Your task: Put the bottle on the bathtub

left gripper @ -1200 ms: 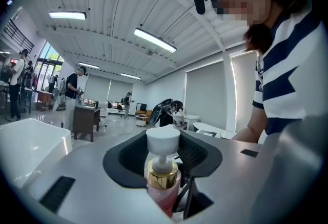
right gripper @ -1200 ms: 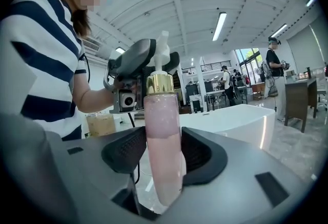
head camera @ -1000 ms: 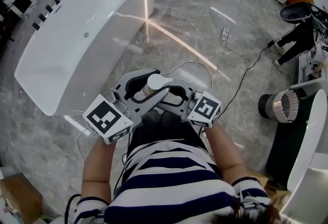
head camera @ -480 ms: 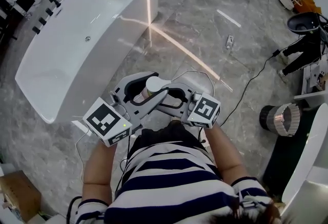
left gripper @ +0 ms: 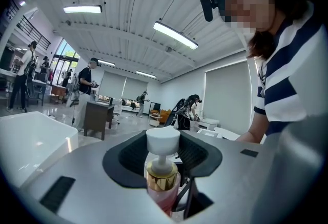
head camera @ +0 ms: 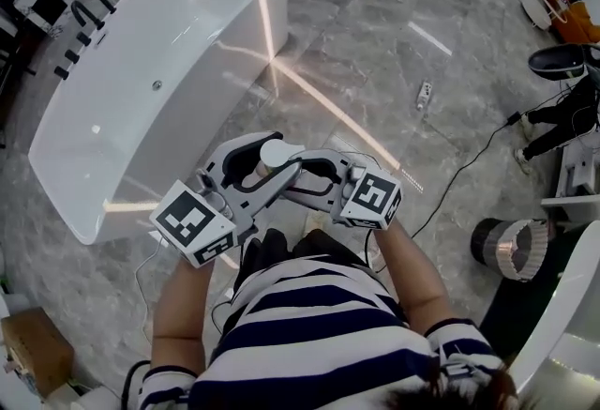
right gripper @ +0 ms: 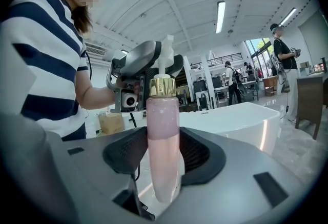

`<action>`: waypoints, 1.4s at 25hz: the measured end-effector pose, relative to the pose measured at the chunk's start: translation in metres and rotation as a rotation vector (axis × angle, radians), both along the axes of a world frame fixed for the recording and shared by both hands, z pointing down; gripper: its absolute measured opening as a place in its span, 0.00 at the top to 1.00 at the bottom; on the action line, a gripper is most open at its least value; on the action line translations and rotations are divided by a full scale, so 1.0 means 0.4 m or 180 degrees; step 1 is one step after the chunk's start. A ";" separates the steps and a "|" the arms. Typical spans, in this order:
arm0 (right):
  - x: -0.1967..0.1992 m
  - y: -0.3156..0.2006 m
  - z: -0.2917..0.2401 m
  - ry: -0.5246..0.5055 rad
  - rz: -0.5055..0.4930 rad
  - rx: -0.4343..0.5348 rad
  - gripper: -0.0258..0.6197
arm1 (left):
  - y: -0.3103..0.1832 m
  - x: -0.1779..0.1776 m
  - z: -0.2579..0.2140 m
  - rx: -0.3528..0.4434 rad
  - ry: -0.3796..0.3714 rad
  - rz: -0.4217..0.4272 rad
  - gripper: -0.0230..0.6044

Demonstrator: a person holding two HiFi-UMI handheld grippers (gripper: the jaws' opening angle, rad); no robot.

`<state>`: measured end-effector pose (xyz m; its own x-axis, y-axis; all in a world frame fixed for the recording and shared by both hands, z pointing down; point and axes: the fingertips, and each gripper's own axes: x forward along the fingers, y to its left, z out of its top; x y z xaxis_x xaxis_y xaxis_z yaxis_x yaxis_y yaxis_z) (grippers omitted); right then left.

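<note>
A pink pump bottle [head camera: 278, 155] with a white pump head and gold collar is held upright in front of the person's chest, over the floor. My left gripper [head camera: 255, 160] is shut on its neck [left gripper: 163, 172]. My right gripper [head camera: 306, 177] is shut on its pink body [right gripper: 163, 136]. The two grippers meet from opposite sides. The white bathtub [head camera: 122, 117] stands ahead to the left, its near end about a step from the bottle. It also shows as a white tub [right gripper: 241, 120] behind the bottle and a white tub rim [left gripper: 31, 141] at the lower left.
On the grey marble floor lie a power strip [head camera: 424, 96] and a black cable [head camera: 450, 174]. A round bin [head camera: 511, 249] and a white fixture [head camera: 562, 324] stand at the right. A cardboard box [head camera: 33, 352] sits at the lower left. Other people stand far off.
The floor and tub have slid down in the head view as the person moves forward. Both grippers stay together on the bottle, a little higher in the frame.
</note>
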<state>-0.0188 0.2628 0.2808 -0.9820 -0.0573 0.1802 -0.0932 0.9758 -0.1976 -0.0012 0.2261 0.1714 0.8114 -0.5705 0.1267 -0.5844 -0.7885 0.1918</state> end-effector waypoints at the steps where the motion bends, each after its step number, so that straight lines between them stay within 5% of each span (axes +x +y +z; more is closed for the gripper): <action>1: 0.011 -0.021 0.002 0.0005 -0.0023 0.0005 0.63 | -0.020 0.011 0.001 0.0009 -0.0014 -0.0024 0.67; 14: 0.070 -0.196 0.041 0.0129 -0.0143 -0.0007 0.64 | -0.195 0.053 0.046 -0.0092 -0.0082 -0.0251 0.67; 35: -0.122 -0.578 0.123 0.0255 0.0153 -0.0314 0.64 | -0.596 -0.139 0.136 -0.0357 0.0094 -0.0167 0.67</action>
<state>-0.0675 0.0317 0.3302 -0.9608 -0.0821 0.2650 -0.1588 0.9460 -0.2825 -0.0566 -0.0122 0.2258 0.7851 -0.5960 0.1687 -0.6171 -0.7296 0.2947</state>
